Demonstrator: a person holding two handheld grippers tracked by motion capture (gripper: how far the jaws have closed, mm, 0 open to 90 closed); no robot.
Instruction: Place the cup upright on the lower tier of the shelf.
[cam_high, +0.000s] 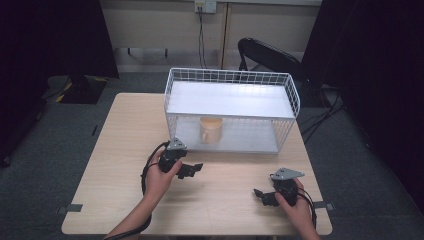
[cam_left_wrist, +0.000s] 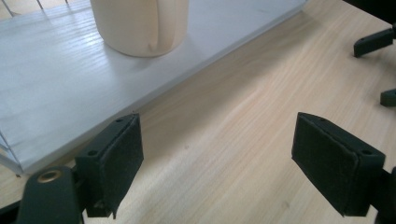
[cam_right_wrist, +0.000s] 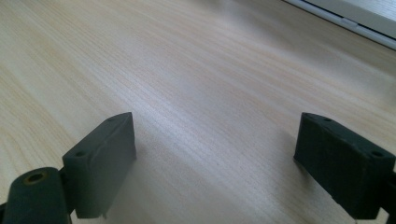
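Note:
A cream mug (cam_high: 210, 130) stands upright on the lower shelf of a white wire rack (cam_high: 231, 77) at the far middle of the wooden table (cam_high: 115, 145). In the left gripper view the mug (cam_left_wrist: 140, 25) is at the top, on the white shelf board (cam_left_wrist: 51, 93). My left gripper (cam_high: 192, 169) is open just in front of the rack's left corner, nothing between its jaws (cam_left_wrist: 217, 163). My right gripper (cam_high: 260, 195) is open near the table's front right, over bare wood (cam_right_wrist: 215, 163). The right gripper's jaw tips (cam_left_wrist: 373, 42) show far off in the left gripper view.
The rack's upper shelf (cam_high: 227, 99) is a bare white board. A black chair (cam_high: 270, 55) stands behind the table, and cables run across the grey carpet. The rack's board edge (cam_right_wrist: 345, 21) crosses the top right of the right gripper view.

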